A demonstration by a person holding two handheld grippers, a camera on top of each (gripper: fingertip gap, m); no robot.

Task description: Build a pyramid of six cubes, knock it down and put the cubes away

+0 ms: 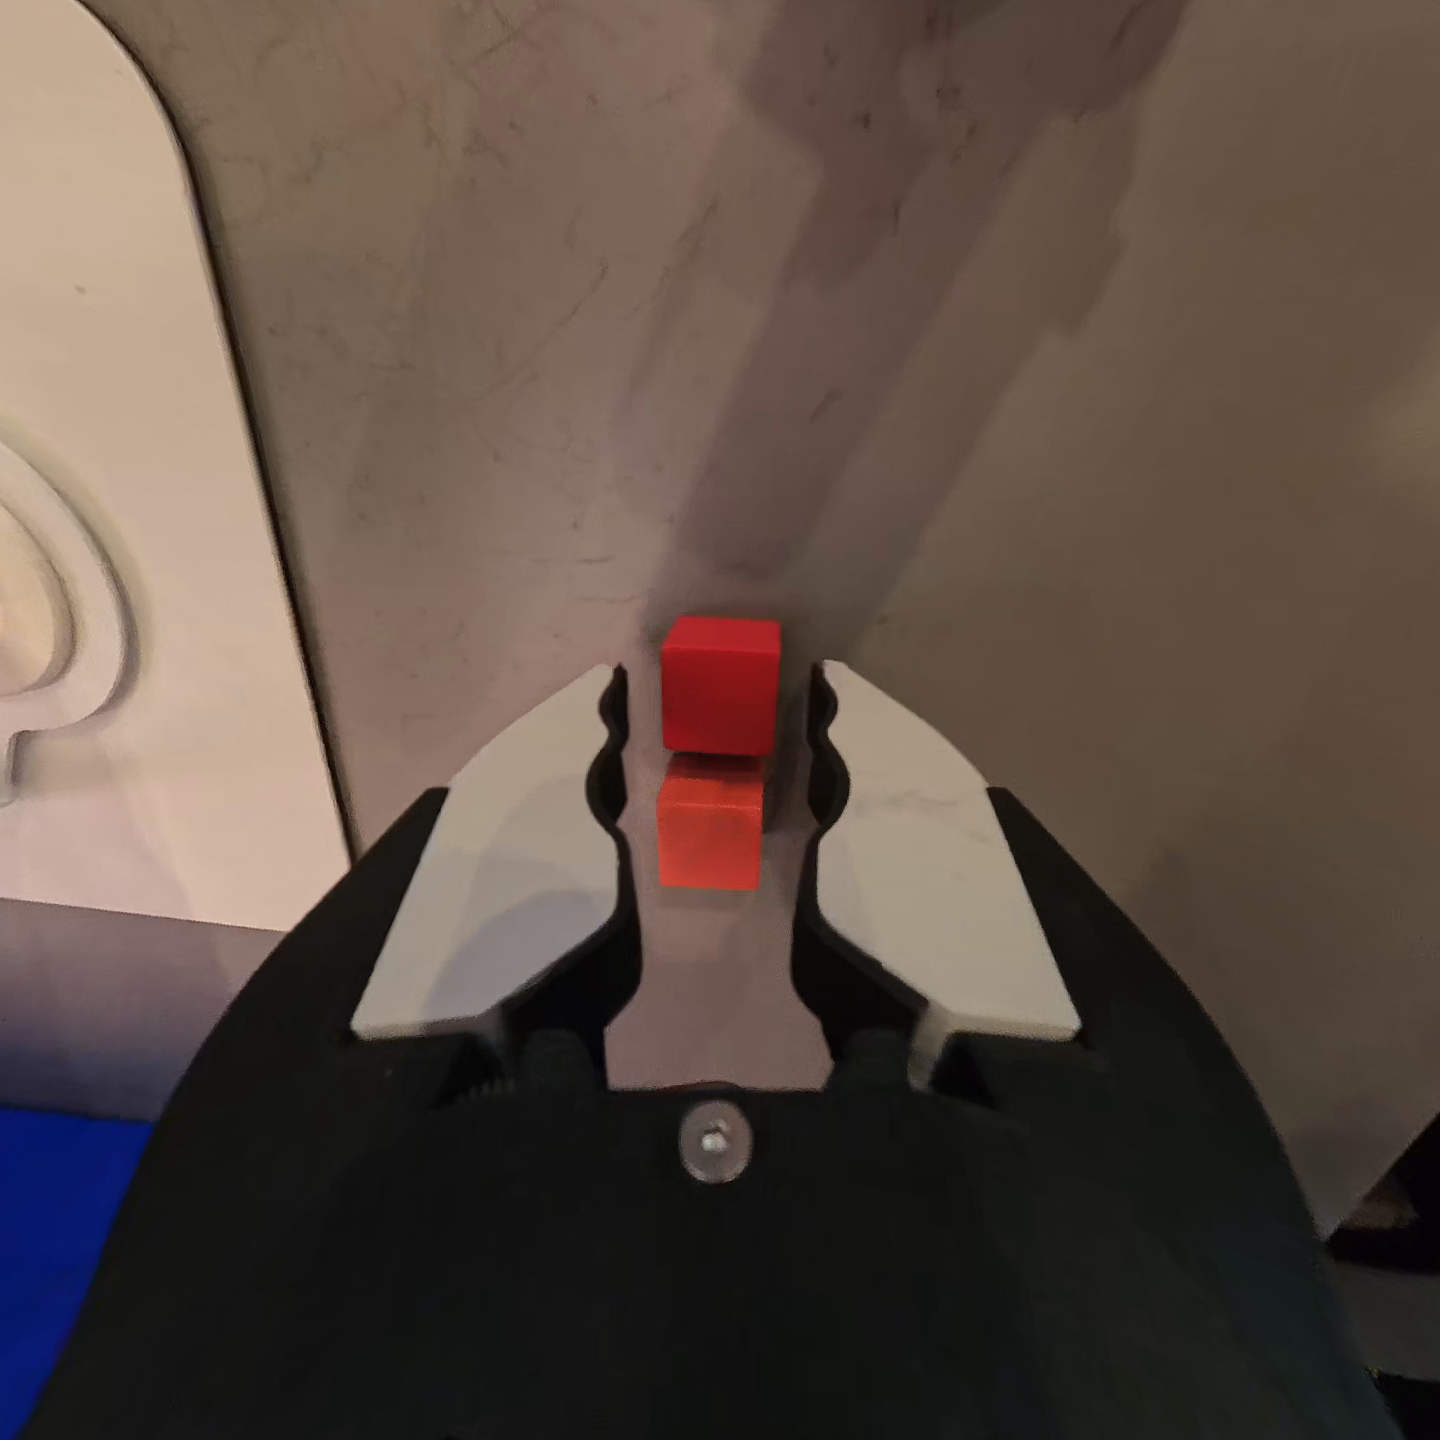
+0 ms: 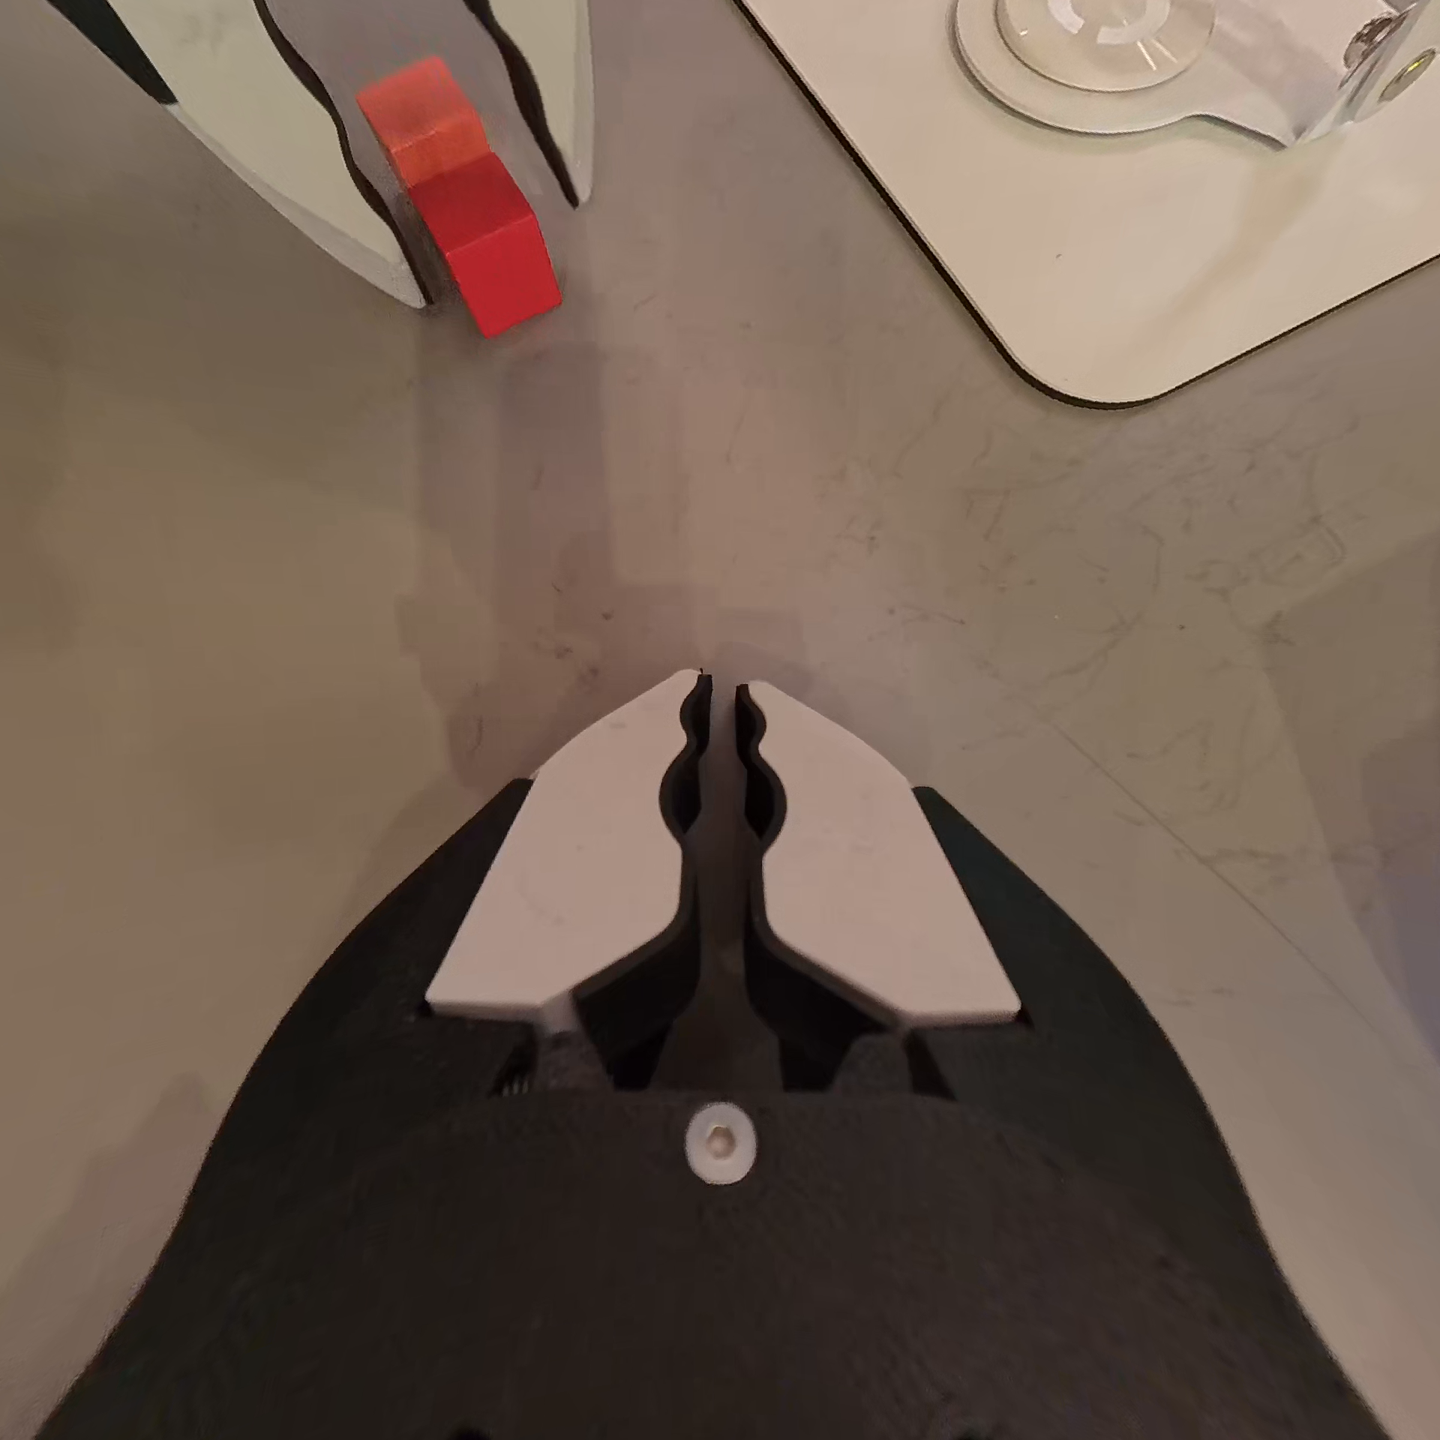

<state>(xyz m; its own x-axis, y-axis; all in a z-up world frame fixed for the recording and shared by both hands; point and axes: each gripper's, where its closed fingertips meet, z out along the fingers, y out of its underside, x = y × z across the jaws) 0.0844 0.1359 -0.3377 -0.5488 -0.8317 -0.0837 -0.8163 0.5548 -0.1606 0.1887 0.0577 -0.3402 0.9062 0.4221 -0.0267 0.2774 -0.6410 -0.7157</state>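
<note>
With your left gripper (image 1: 717, 686) spread around the free red cube (image 1: 721, 686) beside the orange cube (image 1: 709, 838), and your right gripper (image 2: 723, 690) nearly closed on nothing, a sideways pull-out could push them apart.

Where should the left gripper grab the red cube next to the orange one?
Grip the red cube across its two flat side faces, coming from above. The orange cube touches its near face, so only the sides are free, and the open left gripper already straddles them.
</note>
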